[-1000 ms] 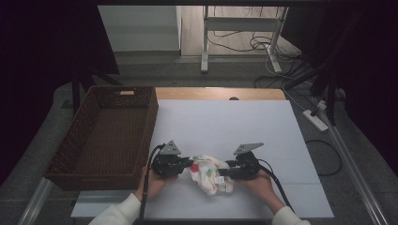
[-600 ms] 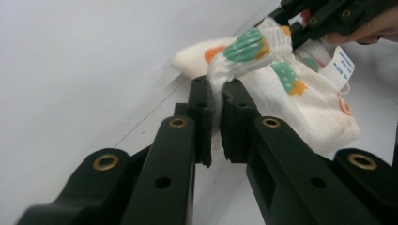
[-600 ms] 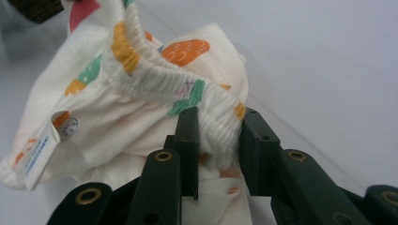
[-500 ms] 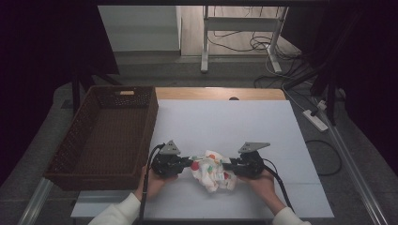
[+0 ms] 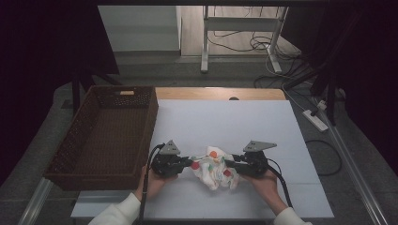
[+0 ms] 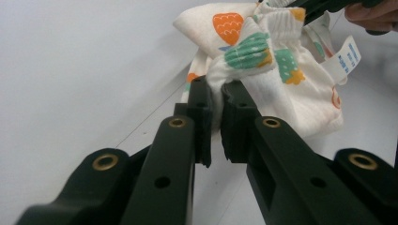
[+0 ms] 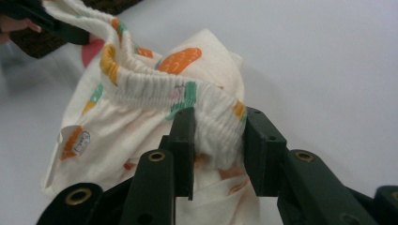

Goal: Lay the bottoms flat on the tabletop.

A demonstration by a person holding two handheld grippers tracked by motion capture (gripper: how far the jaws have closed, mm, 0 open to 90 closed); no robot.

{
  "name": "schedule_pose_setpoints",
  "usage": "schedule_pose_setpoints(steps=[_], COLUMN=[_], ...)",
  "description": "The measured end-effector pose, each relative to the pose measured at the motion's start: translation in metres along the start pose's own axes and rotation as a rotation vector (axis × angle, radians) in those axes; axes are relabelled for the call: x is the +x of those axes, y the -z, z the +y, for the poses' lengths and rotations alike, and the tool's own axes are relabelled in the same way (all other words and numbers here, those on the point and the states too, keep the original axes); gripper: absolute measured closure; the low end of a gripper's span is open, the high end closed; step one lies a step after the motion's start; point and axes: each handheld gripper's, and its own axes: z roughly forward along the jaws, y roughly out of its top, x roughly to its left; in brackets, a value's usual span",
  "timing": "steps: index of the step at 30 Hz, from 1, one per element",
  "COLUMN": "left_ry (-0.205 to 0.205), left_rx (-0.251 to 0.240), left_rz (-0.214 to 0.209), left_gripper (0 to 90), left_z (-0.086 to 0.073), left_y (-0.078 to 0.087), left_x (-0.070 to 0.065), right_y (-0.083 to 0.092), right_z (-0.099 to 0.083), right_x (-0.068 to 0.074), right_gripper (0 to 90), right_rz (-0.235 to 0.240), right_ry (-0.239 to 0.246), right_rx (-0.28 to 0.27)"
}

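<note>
Both hands lie low, facing each other. The left gripper point(image 6: 215, 110) pinches the printed cloth point(image 5: 214, 167) — a fold between its jaws. The right gripper point(image 7: 217, 136) clamps the waistband point(image 7: 187, 96).

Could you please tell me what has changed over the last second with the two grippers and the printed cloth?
The left gripper and right gripper have drawn slightly apart, stretching the printed cloth by its elastic edge; both were already gripping it. The wicker basket and white table cover stayed put.
</note>
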Motion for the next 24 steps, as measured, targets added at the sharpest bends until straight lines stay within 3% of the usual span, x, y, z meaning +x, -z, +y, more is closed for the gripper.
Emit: schedule_pose_setpoints(steps=[11,21,24], left_ry=[-0.003,-0.008,-0.009], left_rx=[0.025,0.036,0.037], left_rz=[-0.012,-0.018,-0.019], left_gripper=[81.4,80.3,80.1], left_z=[-0.0012,-0.0015,-0.0015], left_y=[-0.0041,-0.0052,-0.0052], left_x=[-0.0014,-0.0016,-0.0015], right_y=[-0.0095,-0.0039,-0.0013], right_z=[-0.0072,-0.0054,-0.0045], right_x=[-0.0036,-0.0027,-0.0023], right_gripper=[55.4,54.6,59.1], right_rz=[-0.037,-0.064,-0.077], right_ry=[-0.034,-0.011,-0.008], right_rx=[0.085,0.043,0.022])
